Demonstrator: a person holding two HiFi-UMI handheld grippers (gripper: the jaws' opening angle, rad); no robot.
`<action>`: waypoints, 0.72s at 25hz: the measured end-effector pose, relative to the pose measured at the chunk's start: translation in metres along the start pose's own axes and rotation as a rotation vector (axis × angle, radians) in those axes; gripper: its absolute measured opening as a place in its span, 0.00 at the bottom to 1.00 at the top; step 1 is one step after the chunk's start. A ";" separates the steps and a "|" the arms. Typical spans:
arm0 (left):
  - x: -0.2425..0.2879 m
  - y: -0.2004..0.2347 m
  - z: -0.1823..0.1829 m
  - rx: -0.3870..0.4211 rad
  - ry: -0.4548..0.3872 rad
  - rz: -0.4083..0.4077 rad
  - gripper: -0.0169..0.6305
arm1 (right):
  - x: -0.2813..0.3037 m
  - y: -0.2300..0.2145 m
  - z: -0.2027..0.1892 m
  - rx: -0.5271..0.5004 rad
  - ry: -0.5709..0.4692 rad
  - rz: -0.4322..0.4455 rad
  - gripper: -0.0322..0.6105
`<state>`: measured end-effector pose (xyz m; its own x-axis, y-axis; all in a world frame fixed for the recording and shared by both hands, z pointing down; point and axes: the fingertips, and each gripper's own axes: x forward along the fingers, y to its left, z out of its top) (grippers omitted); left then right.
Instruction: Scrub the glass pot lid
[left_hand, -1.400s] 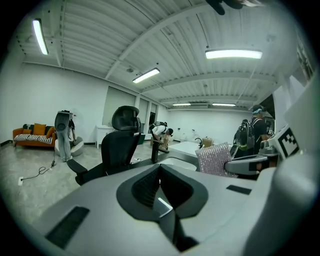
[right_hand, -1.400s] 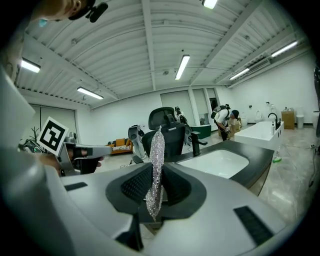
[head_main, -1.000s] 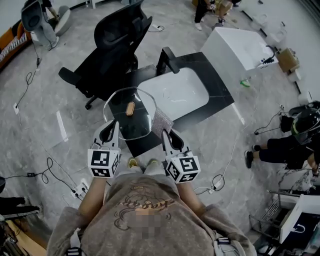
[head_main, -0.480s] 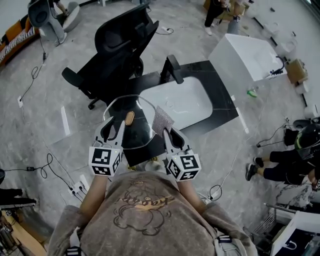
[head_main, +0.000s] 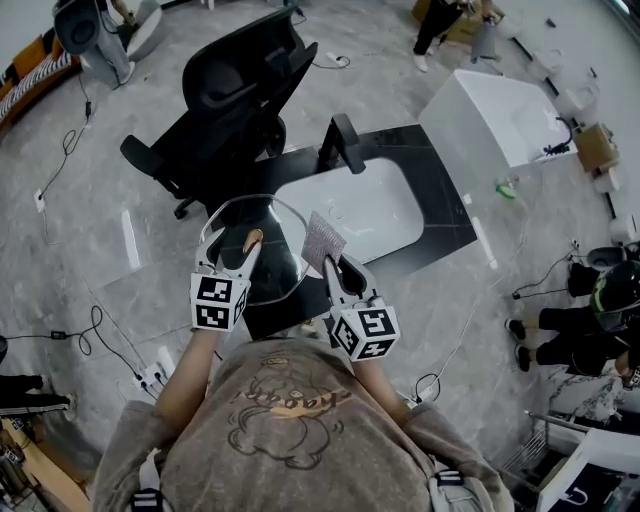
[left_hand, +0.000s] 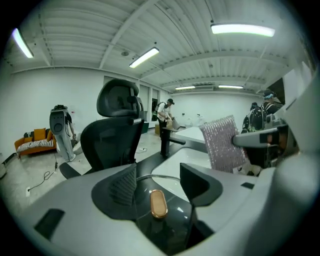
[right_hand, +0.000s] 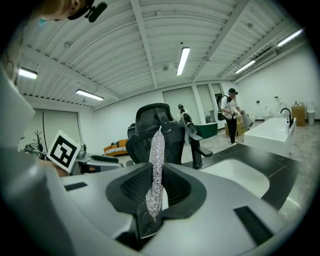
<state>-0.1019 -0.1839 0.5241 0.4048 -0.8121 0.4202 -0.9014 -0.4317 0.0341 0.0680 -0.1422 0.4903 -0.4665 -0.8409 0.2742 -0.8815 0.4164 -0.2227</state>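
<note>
The black countertop (head_main: 440, 215) with its white rectangular basin (head_main: 370, 205) lies below you, and a black office chair (head_main: 235, 95) stands behind it. The round clear glass pot lid (head_main: 280, 250) sits knob-up at the counter's near left corner, beside the basin. Your left gripper (left_hand: 157, 177) has just been opening its jaws. They now stand apart, with the lid's oval gold knob (left_hand: 159, 203) between them, clear of both pads. Your right gripper (right_hand: 155, 187) is clamped on a silvery mesh scrub pad (head_main: 323, 240), held upright just right of the lid.
</note>
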 end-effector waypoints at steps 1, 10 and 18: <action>0.008 0.000 -0.009 0.002 0.024 -0.003 0.44 | 0.000 -0.002 0.000 0.002 0.001 -0.002 0.16; 0.075 0.003 -0.093 0.017 0.236 -0.001 0.44 | -0.003 -0.019 -0.005 0.017 0.019 -0.024 0.16; 0.097 0.003 -0.125 0.007 0.333 0.020 0.37 | -0.006 -0.033 -0.009 0.024 0.035 -0.043 0.16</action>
<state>-0.0846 -0.2147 0.6779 0.3137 -0.6480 0.6940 -0.9069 -0.4210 0.0169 0.0987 -0.1478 0.5047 -0.4306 -0.8452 0.3165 -0.8991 0.3712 -0.2318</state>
